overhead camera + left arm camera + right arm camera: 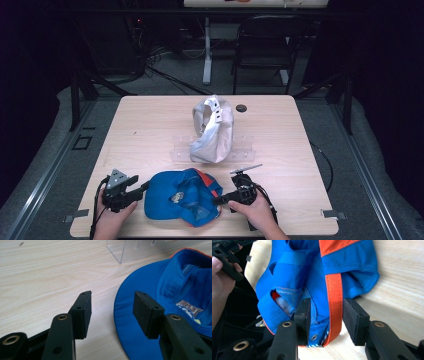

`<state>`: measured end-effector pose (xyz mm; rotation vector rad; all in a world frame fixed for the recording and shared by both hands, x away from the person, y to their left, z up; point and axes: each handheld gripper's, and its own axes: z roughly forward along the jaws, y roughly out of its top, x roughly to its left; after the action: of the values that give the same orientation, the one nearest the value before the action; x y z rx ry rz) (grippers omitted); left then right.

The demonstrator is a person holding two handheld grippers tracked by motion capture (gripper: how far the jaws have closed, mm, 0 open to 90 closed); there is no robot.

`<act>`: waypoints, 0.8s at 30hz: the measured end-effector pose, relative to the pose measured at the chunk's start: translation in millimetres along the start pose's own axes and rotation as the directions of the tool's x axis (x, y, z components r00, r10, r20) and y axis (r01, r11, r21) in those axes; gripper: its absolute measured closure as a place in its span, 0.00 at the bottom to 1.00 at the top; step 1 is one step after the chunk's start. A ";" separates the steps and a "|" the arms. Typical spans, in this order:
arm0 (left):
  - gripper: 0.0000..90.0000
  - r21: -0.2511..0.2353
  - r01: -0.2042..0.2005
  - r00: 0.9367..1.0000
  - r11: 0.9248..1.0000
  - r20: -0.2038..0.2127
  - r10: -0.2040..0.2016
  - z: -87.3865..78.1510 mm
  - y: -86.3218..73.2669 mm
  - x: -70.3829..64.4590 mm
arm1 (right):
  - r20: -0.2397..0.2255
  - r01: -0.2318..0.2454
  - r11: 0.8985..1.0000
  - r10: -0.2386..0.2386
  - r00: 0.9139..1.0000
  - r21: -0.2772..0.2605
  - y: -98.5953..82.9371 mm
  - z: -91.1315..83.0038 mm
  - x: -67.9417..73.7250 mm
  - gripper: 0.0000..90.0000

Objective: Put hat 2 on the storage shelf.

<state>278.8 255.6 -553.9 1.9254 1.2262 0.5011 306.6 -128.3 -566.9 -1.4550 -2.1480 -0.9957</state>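
A blue cap (182,197) with orange trim lies upside down near the table's front edge. My left gripper (144,188) is at the cap's left side. It is open, and the rim of the blue brim (130,315) runs between its jaws, the right jaw over the brim. My right gripper (218,199) is at the cap's right side, also open. In the right gripper view its jaws straddle the blue cap's (312,272) back edge, with an orange strap (334,302) between them. A small gap shows between the strap and the right jaw.
A pale grey cap (212,130) rests on a clear acrylic stand (245,147) at the table's middle; the stand's corner (130,250) rises beyond the brim. A small black disc (241,108) lies farther back. A dark chair (265,45) stands behind the wooden table (145,125).
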 end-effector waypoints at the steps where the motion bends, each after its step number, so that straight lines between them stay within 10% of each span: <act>1: 0.55 0.002 -0.003 1.000 1.000 0.000 0.003 -0.8 -0.1 0.7 | -0.004 0.006 1.000 -0.006 1.000 -0.001 0.0 2.0 0.0 0.67; 24: 0.55 -0.003 0.003 1.000 1.000 -0.003 -0.003 -0.8 0.0 1.2 | -0.071 -0.070 0.997 0.069 0.995 -0.012 1.2 -9.6 -2.1 0.86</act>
<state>278.8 257.0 -553.5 1.9205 1.2287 0.5041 307.7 -136.4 -561.3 -1.4681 -2.0310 -1.0236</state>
